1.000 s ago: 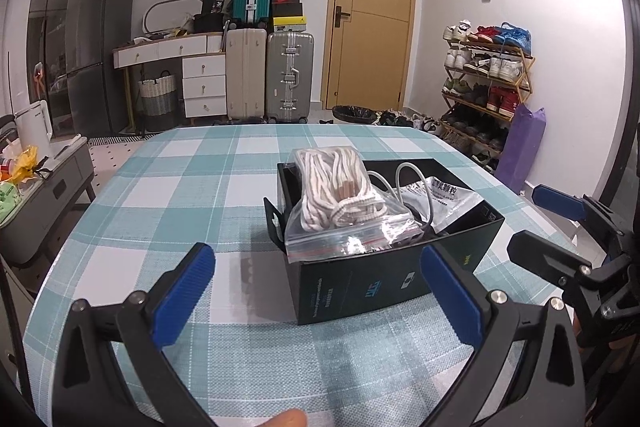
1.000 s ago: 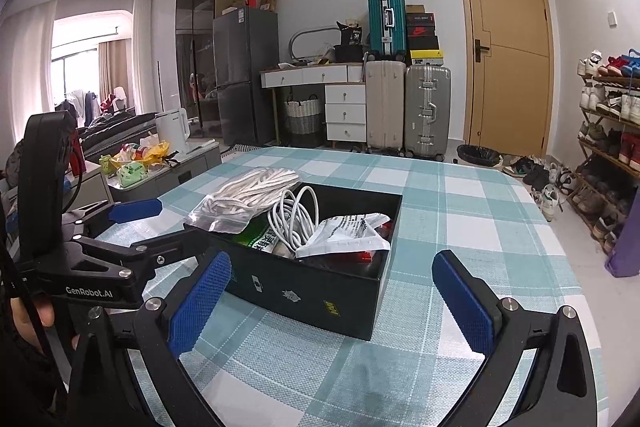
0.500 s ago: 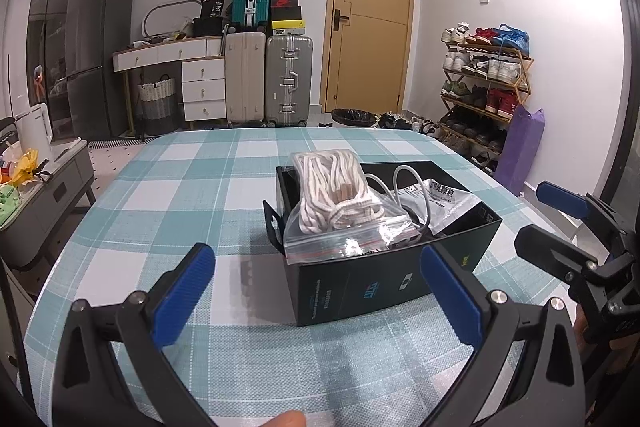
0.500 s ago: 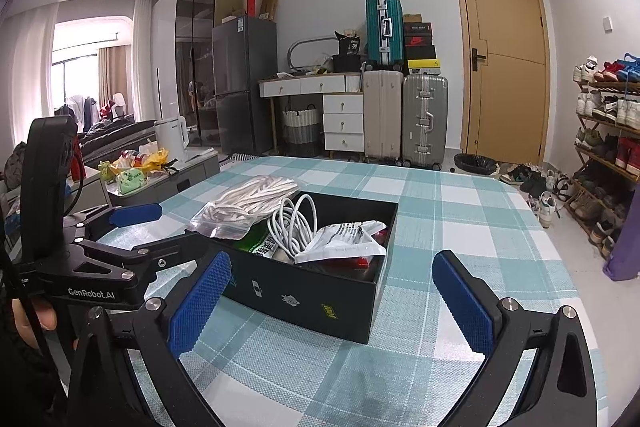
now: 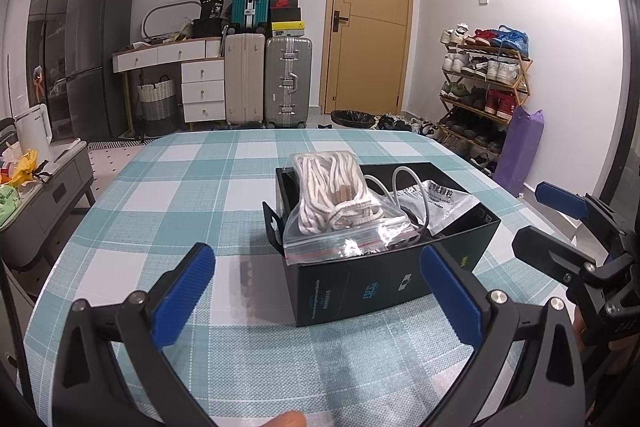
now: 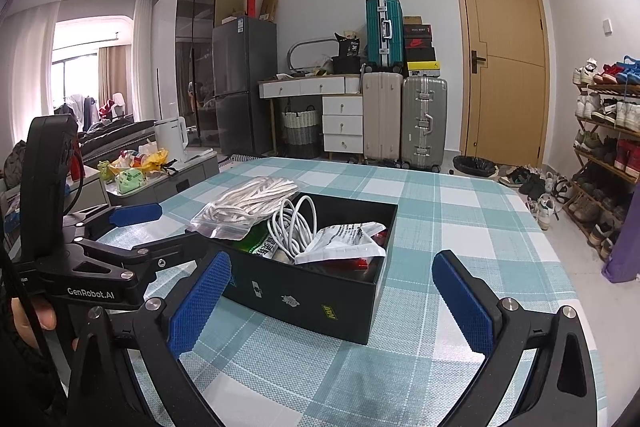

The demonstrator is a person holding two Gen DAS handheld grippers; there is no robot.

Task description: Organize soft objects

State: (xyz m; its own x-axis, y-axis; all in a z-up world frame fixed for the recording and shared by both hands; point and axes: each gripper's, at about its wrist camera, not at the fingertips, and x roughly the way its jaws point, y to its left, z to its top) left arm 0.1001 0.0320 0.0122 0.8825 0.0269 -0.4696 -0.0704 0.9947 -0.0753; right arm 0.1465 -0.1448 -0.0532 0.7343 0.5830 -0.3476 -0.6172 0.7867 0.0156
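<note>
Left gripper (image 5: pixel 318 291) level, jaws spread wide, blue pads (image 5: pixel 182 293) at 8 and 4 o'clock of its own view, nothing between. Right gripper (image 6: pixel 332 301) likewise wide apart and holding nothing, low at 6 o'clock. Thumb tip (image 5: pixel 286 419) at 6 o'clock under left gripper.

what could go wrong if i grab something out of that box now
The zip bag of rope sits on top, overhanging the black box's rim, so it may slide off onto the table. The white cable loops among the packets and could drag them out. Both hand-held grippers are open and empty.
</note>
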